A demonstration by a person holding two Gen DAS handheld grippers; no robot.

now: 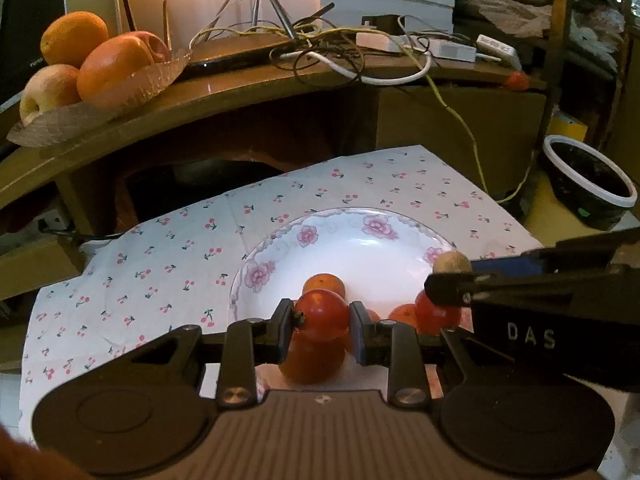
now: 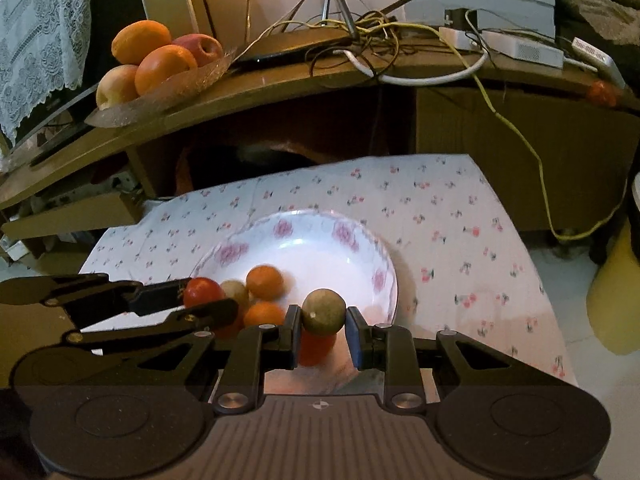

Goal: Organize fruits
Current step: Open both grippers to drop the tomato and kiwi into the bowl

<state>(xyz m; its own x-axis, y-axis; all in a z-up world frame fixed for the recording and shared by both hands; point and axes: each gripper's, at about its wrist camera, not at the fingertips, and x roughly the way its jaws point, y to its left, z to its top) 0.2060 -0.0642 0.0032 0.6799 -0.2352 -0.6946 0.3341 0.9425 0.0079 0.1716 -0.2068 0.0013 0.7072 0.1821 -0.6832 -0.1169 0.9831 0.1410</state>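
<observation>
A white floral plate point(image 1: 360, 240) point(image 2: 320, 236) sits on a cherry-print cloth point(image 1: 168, 260). Several small red and orange fruits lie in it. My left gripper point(image 1: 322, 322) is shut on a red round fruit point(image 1: 322, 314) above the plate's near rim; it also shows in the right wrist view point(image 2: 202, 292). My right gripper point(image 2: 324, 330) is shut on a brown-green round fruit point(image 2: 323, 311), seen as a tan ball in the left wrist view point(image 1: 452, 262). An orange fruit point(image 2: 264, 280) and another point(image 2: 264, 314) rest in the plate.
A glass dish point(image 1: 132, 84) with oranges and apples stands on the wooden shelf point(image 1: 240, 92) at the back left. Tangled cables and adapters point(image 1: 360, 52) lie on the shelf. A dark white-rimmed pot point(image 1: 588, 184) stands at the right.
</observation>
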